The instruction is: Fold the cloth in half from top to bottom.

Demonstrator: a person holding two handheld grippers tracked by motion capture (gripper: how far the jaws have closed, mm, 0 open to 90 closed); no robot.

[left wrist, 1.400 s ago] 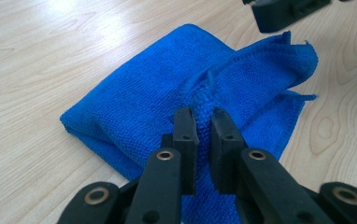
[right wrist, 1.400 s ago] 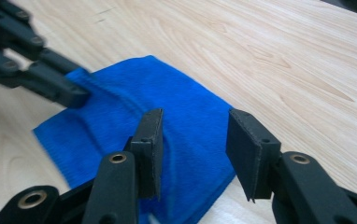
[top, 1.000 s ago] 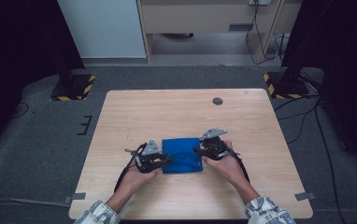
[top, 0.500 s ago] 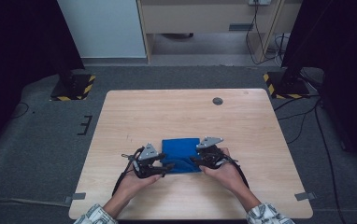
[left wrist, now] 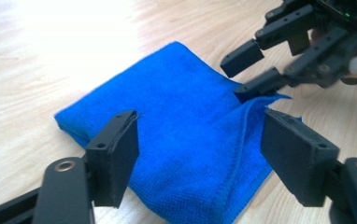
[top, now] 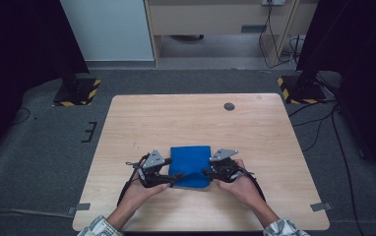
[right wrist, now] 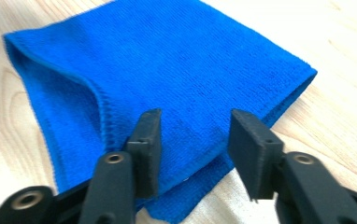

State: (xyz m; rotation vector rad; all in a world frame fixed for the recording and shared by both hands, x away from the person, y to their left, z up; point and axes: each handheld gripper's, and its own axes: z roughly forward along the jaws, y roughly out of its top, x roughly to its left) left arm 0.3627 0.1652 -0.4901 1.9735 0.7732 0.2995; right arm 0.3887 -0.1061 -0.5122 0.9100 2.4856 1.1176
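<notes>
Near the table's (top: 137, 123) near edge, about midway along it, the high view shows a folded blue cloth (top: 191, 164) lying flat with the left hand-held gripper (top: 169, 179) at its near left corner and the right hand-held gripper (top: 206, 173) at its near right corner, so the cloth lies straight between the two and each hand is equally close to its own corner. Its long axis looks to run from the near edge toward the far edge, though the shape is close to square. From the left hand-held gripper view, the jaws have just been opening and stand wide apart over the cloth's (left wrist: 181, 121) edge, pads clear of the fabric; a loose top layer curls up at the corner where the right hand-held gripper (left wrist: 249, 70) reaches in, one jaw tip at the raised fold. From the right hand-held gripper view, the jaws stand parted astride the cloth's (right wrist: 176, 60) near corner, fabric between them but not visibly pinched. The cloth is bright blue, finely ribbed microfibre, folded into several layers with stitched hems.
</notes>
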